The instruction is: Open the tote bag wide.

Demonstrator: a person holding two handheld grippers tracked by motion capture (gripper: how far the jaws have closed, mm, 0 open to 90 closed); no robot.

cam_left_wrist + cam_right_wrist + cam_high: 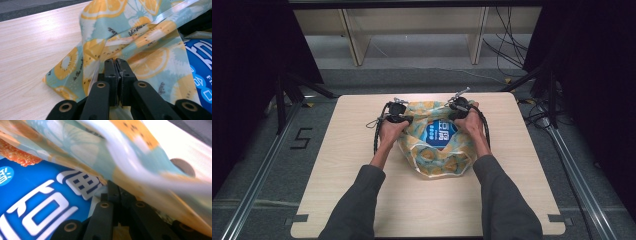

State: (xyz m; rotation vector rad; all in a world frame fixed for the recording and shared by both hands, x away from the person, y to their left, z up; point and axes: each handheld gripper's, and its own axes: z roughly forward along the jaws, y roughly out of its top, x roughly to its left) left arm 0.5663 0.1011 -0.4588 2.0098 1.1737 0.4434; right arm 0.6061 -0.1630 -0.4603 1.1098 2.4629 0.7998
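Observation:
A thin plastic bag (437, 155) printed with orange slices on pale teal lies in the middle of the table, its mouth pulled wide toward the far side. Inside it rests a blue packet (441, 134) with white lettering. My left gripper (407, 119) is shut on the bag's left rim (117, 50), jaws pressed together on the film. My right gripper (451, 114) is shut on the right rim (140, 177), the film (75, 147) draped over its jaws. The blue packet (42, 205) lies just beside the right jaws, and its edge (200, 70) is also seen from the left gripper.
The light wooden table (362, 205) has bare surface around the bag. Black cables (377, 135) trail from the grippers. Beyond the far edge stand shelf legs (354, 42) and floor cables (512, 50). Metal rails (257, 185) run along both sides.

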